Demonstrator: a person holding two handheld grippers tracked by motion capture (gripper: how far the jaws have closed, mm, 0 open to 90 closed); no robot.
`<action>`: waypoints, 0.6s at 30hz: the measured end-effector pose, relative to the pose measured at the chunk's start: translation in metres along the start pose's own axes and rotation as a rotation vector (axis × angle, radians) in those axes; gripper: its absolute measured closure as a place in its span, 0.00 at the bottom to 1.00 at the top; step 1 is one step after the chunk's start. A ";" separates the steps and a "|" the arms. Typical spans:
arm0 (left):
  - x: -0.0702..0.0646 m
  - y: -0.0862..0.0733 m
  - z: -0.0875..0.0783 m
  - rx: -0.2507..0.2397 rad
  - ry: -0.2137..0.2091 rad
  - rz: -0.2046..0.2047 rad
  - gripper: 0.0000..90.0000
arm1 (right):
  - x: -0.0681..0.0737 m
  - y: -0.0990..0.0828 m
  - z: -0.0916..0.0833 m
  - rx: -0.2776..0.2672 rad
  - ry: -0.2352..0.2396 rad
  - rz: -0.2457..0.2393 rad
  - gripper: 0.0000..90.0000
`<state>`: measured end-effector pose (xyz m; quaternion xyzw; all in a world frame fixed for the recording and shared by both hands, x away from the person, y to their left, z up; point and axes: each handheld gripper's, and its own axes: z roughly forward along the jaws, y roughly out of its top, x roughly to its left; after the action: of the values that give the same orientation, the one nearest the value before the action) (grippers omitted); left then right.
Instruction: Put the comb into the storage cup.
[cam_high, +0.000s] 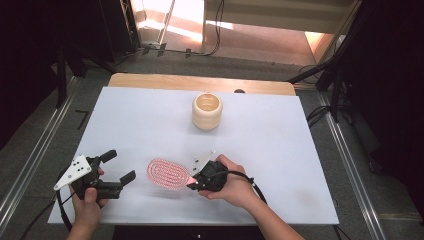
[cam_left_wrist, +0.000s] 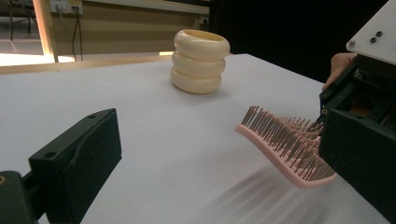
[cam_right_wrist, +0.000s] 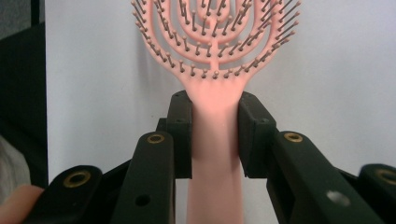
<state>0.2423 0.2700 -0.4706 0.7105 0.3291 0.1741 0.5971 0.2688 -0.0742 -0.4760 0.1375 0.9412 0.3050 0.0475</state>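
Note:
A pink hairbrush (cam_high: 167, 172) with an oval, ringed head is held bristles up just above the white table near its front edge. My right gripper (cam_high: 194, 182) is shut on its handle; in the right gripper view both pads (cam_right_wrist: 181, 135) press the handle's neck (cam_right_wrist: 215, 100) below the head. In the left gripper view the brush head (cam_left_wrist: 285, 140) hangs tilted over its shadow. My left gripper (cam_high: 120, 165) is left of the brush, open, its jaws pointing toward the head with nothing between them (cam_left_wrist: 219, 158).
A cream ribbed holder (cam_high: 206, 111) of three stacked rings stands upright at the middle back of the table (cam_high: 275, 140), also far ahead in the left gripper view (cam_left_wrist: 200, 60). A wooden strip (cam_high: 150, 80) runs along the far edge. Cables lie on the floor beyond.

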 end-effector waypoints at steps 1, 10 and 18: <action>0.000 0.000 0.000 0.003 0.000 0.001 0.00 | 0.000 -0.001 0.000 -0.008 0.007 0.004 0.75; -0.005 0.002 0.004 0.010 0.004 0.023 0.00 | -0.001 -0.009 -0.008 -0.092 -0.008 0.028 0.75; -0.014 0.005 0.011 0.017 -0.015 0.042 0.00 | -0.001 -0.016 -0.014 -0.160 -0.035 0.044 0.75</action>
<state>0.2411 0.2520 -0.4662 0.7236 0.3111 0.1786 0.5897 0.2632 -0.0948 -0.4736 0.1594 0.9096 0.3776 0.0680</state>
